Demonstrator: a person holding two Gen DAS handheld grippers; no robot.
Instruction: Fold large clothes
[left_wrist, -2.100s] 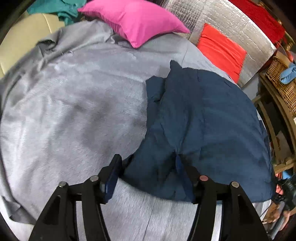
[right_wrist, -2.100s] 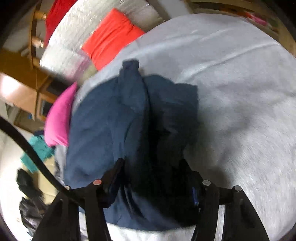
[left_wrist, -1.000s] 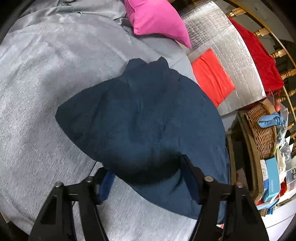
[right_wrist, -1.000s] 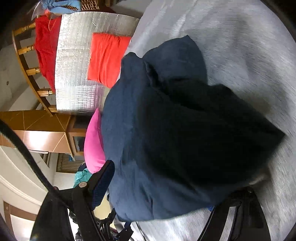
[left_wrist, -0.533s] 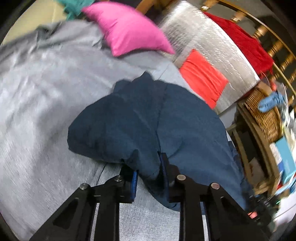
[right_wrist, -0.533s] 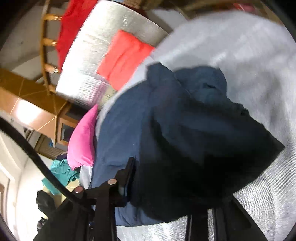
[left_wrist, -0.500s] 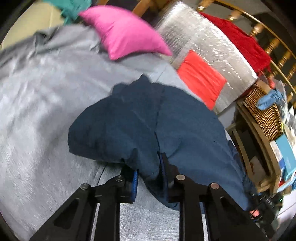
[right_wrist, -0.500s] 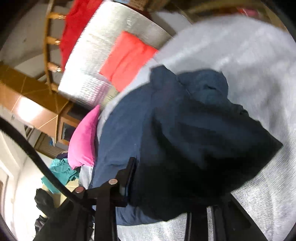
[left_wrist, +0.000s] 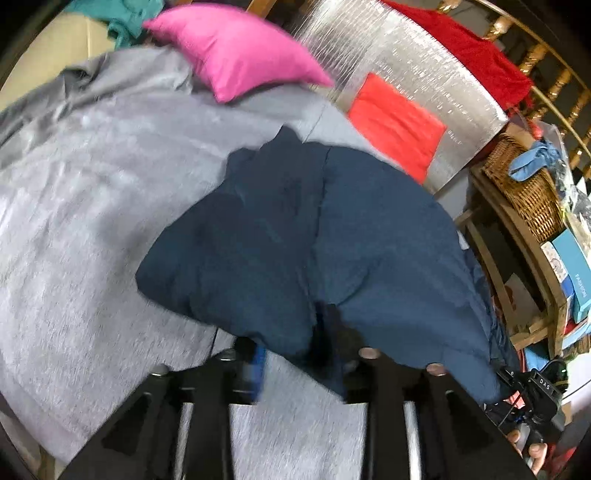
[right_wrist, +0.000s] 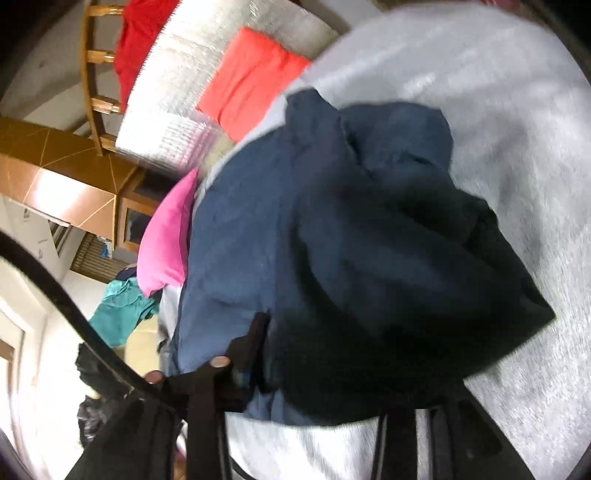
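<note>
Two hand-held grippers work the navy garment (left_wrist: 332, 236) lying on the grey bed cover (left_wrist: 92, 206). Left hand-held gripper (left_wrist: 299, 354) and right hand-held gripper (right_wrist: 321, 373) have just been opening, near hem bunched between their jaws; whether either clamps it I cannot tell. Pinch each corner firmly, lift evenly.

A garment (left_wrist: 314, 236) lies on the sheet (left_wrist: 92, 206) just ahead of the left gripper (left_wrist: 295, 354); a pillow (left_wrist: 236, 48) sits beyond it, a basket (left_wrist: 524, 184) off right.
</note>
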